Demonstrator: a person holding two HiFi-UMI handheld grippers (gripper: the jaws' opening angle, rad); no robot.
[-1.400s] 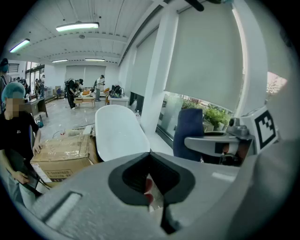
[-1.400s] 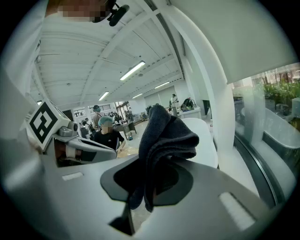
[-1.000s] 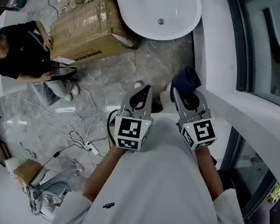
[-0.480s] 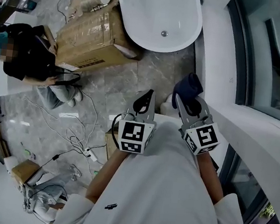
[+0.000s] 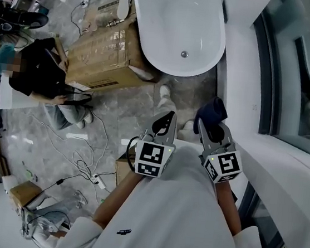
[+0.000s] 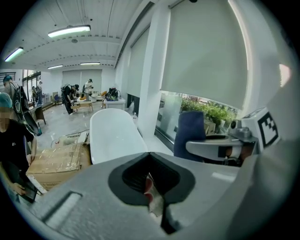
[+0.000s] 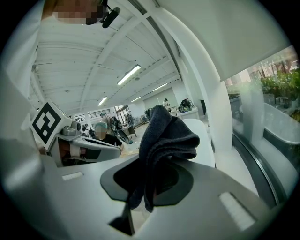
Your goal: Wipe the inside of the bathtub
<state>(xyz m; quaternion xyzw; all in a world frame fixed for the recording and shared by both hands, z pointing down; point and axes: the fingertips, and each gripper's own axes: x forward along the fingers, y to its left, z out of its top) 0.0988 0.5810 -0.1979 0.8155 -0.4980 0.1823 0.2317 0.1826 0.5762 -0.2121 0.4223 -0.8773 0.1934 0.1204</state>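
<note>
The white oval bathtub (image 5: 178,22) stands on the grey floor ahead, with its drain (image 5: 184,54) near the close end. Both grippers are held in front of the person's chest, short of the tub. My right gripper (image 5: 211,125) is shut on a folded dark blue cloth (image 5: 211,109), which sticks up past its jaws (image 7: 164,136). My left gripper (image 5: 165,121) has its jaws together and holds nothing. In the left gripper view the bathtub (image 6: 115,136) lies ahead, and the cloth (image 6: 190,131) shows at the right.
A large cardboard box (image 5: 105,50) sits against the tub's left side. A person (image 5: 37,75) sits on the floor at the left. Cables (image 5: 87,151) trail over the floor below them. A white sill and window wall (image 5: 272,79) run along the right.
The tub and the box have slid down in the head view and show larger, so the person has come closer. Both grippers keep their pose, with the cloth still held.
</note>
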